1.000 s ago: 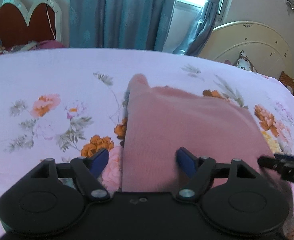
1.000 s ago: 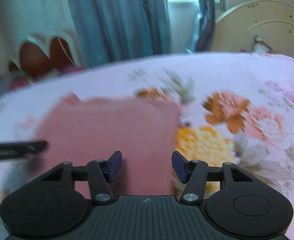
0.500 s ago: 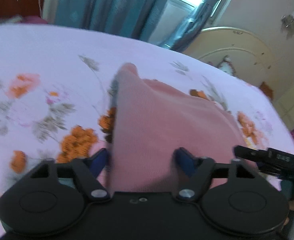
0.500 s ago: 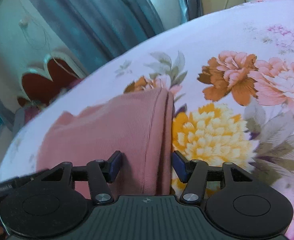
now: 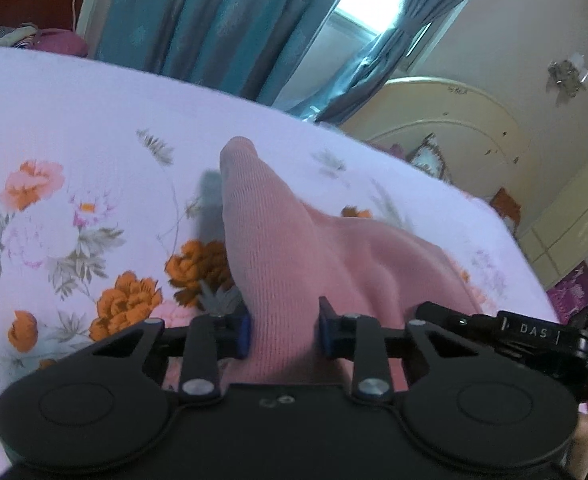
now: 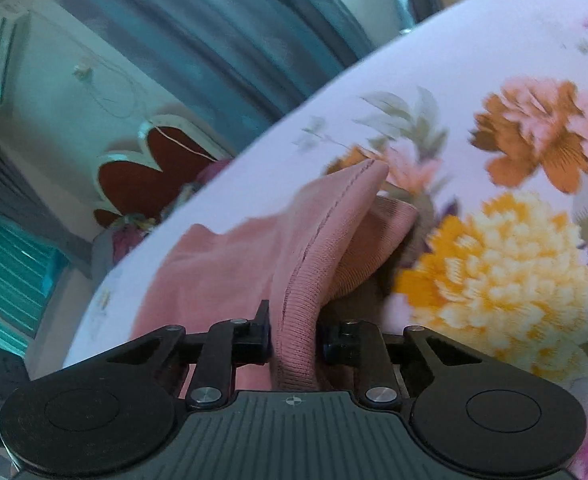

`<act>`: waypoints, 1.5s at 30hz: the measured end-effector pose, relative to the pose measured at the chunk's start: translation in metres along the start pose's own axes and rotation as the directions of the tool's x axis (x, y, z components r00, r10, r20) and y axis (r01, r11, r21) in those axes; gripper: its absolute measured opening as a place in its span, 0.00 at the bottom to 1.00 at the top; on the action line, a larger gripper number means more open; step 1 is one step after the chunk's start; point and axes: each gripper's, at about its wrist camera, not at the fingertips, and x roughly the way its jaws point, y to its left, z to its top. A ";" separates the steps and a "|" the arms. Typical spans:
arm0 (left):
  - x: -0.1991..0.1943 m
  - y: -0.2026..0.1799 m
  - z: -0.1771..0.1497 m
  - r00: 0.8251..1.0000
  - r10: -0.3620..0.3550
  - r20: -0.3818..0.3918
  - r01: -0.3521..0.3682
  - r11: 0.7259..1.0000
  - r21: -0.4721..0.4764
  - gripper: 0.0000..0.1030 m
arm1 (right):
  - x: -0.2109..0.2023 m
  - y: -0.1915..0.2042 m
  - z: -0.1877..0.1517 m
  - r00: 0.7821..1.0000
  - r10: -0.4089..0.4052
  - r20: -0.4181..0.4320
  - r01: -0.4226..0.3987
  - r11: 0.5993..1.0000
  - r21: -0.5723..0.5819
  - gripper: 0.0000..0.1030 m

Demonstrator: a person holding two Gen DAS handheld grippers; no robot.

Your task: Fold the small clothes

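While the pink garment [image 5: 294, 264] lies on the flowered bed [image 5: 73, 128], stretching away ahead, its 2 near corners are pinched by the just-closed left hand-held gripper [image 5: 281, 330] and right hand-held gripper [image 6: 296, 340].

Pink garment's [image 5: 294, 264] near edge behind gripper body.

garment [image 5: 294, 256]: pink knit | bedsheet [image 5: 73, 120]: lilac-white, probably peony print | curtains [image 5: 197, 12]: teal
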 end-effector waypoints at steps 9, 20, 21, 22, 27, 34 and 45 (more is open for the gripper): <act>-0.078 0.039 0.015 0.997 0.026 0.073 -0.027 0.999 0.019 0.28 | 0.021 0.092 -0.012 0.993 0.116 0.001 -0.116 0.993 -0.034 0.20; -0.180 0.203 0.038 0.989 0.095 0.115 -0.100 0.994 0.034 0.28 | 0.147 0.238 -0.092 0.986 0.166 -0.028 -0.167 0.986 -0.028 0.20; -0.185 0.219 0.041 0.987 0.108 0.118 -0.112 0.993 0.031 0.28 | 0.164 0.250 -0.098 0.985 0.171 -0.032 -0.172 0.985 -0.025 0.20; -0.190 0.234 0.043 0.986 0.119 0.118 -0.123 0.992 0.024 0.28 | 0.179 0.259 -0.105 0.984 0.173 -0.036 -0.174 0.985 -0.020 0.20; -0.196 0.292 0.049 0.976 0.180 0.120 -0.186 0.982 0.036 0.28 | 0.244 0.288 -0.125 0.986 0.148 -0.081 -0.150 0.989 -0.018 0.20; -0.179 0.344 0.028 0.966 0.244 0.084 -0.249 0.967 0.053 0.43 | 0.283 0.274 -0.134 0.997 -0.037 -0.071 0.033 0.998 -0.044 0.21; -0.213 0.326 0.047 0.936 0.251 0.247 -0.296 0.941 0.165 0.41 | 0.263 0.315 -0.124 0.987 -0.142 0.077 0.156 0.960 -0.232 0.27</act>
